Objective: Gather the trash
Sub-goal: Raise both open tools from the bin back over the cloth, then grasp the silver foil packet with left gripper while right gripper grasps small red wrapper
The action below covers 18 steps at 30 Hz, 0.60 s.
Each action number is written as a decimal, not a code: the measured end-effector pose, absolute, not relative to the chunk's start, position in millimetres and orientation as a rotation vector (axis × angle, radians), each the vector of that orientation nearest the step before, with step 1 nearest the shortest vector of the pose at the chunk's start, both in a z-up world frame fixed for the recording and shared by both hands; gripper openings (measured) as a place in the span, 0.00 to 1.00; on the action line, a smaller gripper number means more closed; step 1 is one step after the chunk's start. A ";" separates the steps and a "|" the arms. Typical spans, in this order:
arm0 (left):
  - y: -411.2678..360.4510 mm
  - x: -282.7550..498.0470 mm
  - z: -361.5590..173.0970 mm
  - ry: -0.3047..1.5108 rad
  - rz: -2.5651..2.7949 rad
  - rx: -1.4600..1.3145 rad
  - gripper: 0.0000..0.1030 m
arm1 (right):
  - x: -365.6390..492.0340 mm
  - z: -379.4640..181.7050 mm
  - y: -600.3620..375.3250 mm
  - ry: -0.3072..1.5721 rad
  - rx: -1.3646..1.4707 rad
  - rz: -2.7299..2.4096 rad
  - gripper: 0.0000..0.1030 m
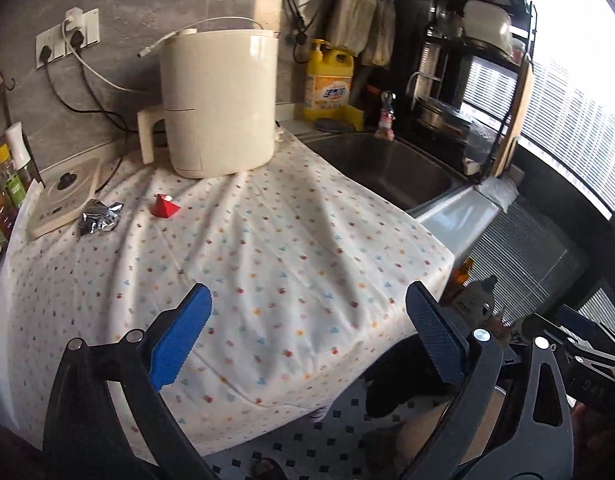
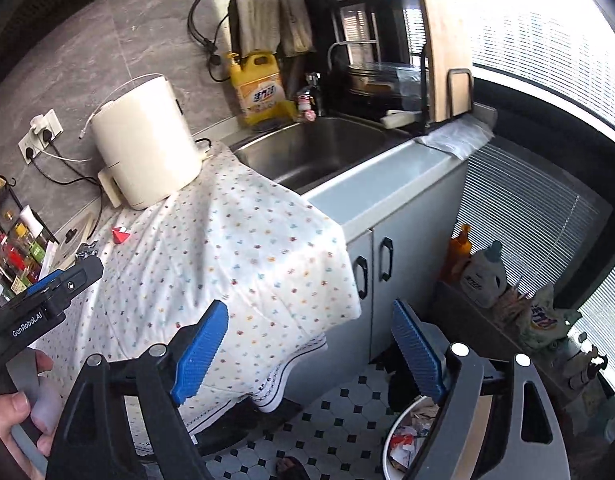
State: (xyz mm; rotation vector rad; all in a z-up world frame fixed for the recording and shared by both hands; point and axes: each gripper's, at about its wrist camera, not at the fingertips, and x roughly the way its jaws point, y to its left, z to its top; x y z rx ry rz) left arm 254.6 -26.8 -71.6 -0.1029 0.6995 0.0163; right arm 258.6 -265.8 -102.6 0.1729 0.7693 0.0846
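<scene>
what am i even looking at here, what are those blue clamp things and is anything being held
Those are two hand-held grippers, one in each of a person's hands, each with a fisheye camera looking along its blue-padded fingers. One picture is from the left gripper, the other from the right gripper. Both stand open and hold nothing. On the dotted cloth lie a crumpled foil wrapper and a red scrap, beside a cream air fryer. A bin of trash stands on the floor. The sink is behind.
</scene>
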 end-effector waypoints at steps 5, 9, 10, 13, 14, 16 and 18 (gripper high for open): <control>15.1 259.0 -66.9 0.684 0.069 -0.125 0.94 | 279.2 -96.1 -224.9 0.766 0.156 0.133 0.83; 47.1 261.5 -65.6 0.676 0.108 -0.141 0.94 | 293.1 -95.4 -192.2 0.763 0.134 0.166 0.86; 56.3 262.2 -65.5 0.673 0.119 -0.147 0.94 | 297.4 -95.7 -184.0 0.764 0.128 0.174 0.86; 84.8 265.8 -66.8 0.665 0.153 -0.163 0.94 | 312.0 -97.5 -158.7 0.772 0.118 0.199 0.86; 94.7 267.2 -67.6 0.664 0.166 -0.170 0.94 | 316.7 -98.3 -150.6 0.775 0.115 0.208 0.86; 113.5 270.3 -69.4 0.662 0.188 -0.184 0.94 | 325.7 -99.5 -133.0 0.778 0.104 0.225 0.86; 132.9 274.2 -71.8 0.659 0.209 -0.196 0.94 | 334.9 -101.2 -115.4 0.782 0.090 0.246 0.85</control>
